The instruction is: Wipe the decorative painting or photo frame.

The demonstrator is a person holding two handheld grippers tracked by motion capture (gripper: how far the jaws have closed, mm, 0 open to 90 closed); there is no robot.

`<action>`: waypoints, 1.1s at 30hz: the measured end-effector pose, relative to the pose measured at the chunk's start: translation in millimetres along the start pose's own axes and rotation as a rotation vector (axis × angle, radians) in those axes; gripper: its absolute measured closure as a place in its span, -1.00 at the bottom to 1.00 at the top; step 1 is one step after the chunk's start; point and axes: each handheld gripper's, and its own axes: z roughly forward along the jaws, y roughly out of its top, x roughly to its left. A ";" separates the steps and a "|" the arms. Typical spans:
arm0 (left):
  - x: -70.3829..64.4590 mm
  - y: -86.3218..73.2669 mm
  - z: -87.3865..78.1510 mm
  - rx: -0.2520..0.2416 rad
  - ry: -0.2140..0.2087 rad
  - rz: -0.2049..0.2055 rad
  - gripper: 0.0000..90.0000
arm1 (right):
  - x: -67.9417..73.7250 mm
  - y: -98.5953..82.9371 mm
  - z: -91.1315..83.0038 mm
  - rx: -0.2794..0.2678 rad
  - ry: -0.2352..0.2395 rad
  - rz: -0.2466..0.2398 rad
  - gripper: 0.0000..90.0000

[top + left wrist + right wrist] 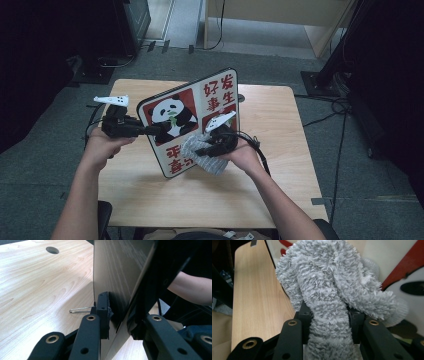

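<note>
Left claw [150,130] is clamped on the left edge of the panda board [192,120], one jaw on each face; the left gripper view shows the board edge [117,285] pinched between the pads. The board stands tilted on its lower edge on the desk [280,130], printed face toward the person, roughly mid-desk.

Right claw [212,149] is closed on a grey fluffy cloth [200,152]. The right gripper view has the cloth [329,290] bunched between both jaws and spilling over them. The cloth is pressed against the board's lower right area, over the red characters.

A thin metal clip or wire [80,309] lies flat on the desk just behind the board, near the left claw. A round cable hole [52,250] sits at the far part of the desk.
</note>
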 end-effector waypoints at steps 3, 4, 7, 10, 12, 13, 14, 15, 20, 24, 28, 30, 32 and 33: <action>0.0 0.0 0.0 0.000 0.000 0.000 0.66 | -0.3 -3.7 3.0 0.001 -0.001 0.000 0.46; 0.1 0.0 0.0 0.000 -0.001 0.000 0.66 | -0.1 -5.3 3.8 0.001 0.001 0.005 0.46; 0.2 0.0 0.0 0.000 -0.002 0.000 0.66 | -0.9 -10.6 7.6 0.009 0.003 0.004 0.46; 0.2 0.0 0.0 0.000 -0.002 0.001 0.66 | -1.6 -16.1 11.7 0.015 0.007 0.010 0.46; 0.1 0.0 0.0 0.000 -0.002 0.001 0.65 | -2.2 -19.9 14.5 0.019 0.013 0.018 0.46; 0.0 0.0 0.0 0.001 -0.002 0.001 0.65 | -2.6 -21.8 16.1 0.025 0.013 0.019 0.46; 0.0 0.0 0.0 0.001 -0.002 0.002 0.65 | -2.7 -23.6 17.4 0.034 0.014 0.024 0.46; 0.0 0.0 0.0 0.001 -0.002 0.002 0.65 | -3.2 -25.2 19.1 0.041 0.015 0.026 0.46; 0.1 0.0 -0.2 0.002 -0.002 0.003 0.65 | -4.0 -30.8 23.0 0.037 0.019 0.029 0.46; -0.3 0.0 -0.2 0.002 -0.002 0.003 0.65 | -4.7 -35.6 26.7 0.044 0.020 0.032 0.46; -0.2 -0.1 -0.2 0.002 -0.001 0.001 0.65 | -5.8 -39.0 30.3 0.068 0.025 0.034 0.46; -0.2 -0.1 -0.1 0.000 -0.001 -0.001 0.65 | -6.3 -40.3 31.2 0.072 0.031 0.044 0.46; 0.0 0.1 -0.2 0.000 0.000 -0.008 0.65 | -6.9 -41.3 32.2 0.079 0.036 0.047 0.46; -0.1 0.2 -0.3 0.000 0.006 -0.014 0.66 | -7.3 -42.0 33.0 0.080 0.036 0.045 0.46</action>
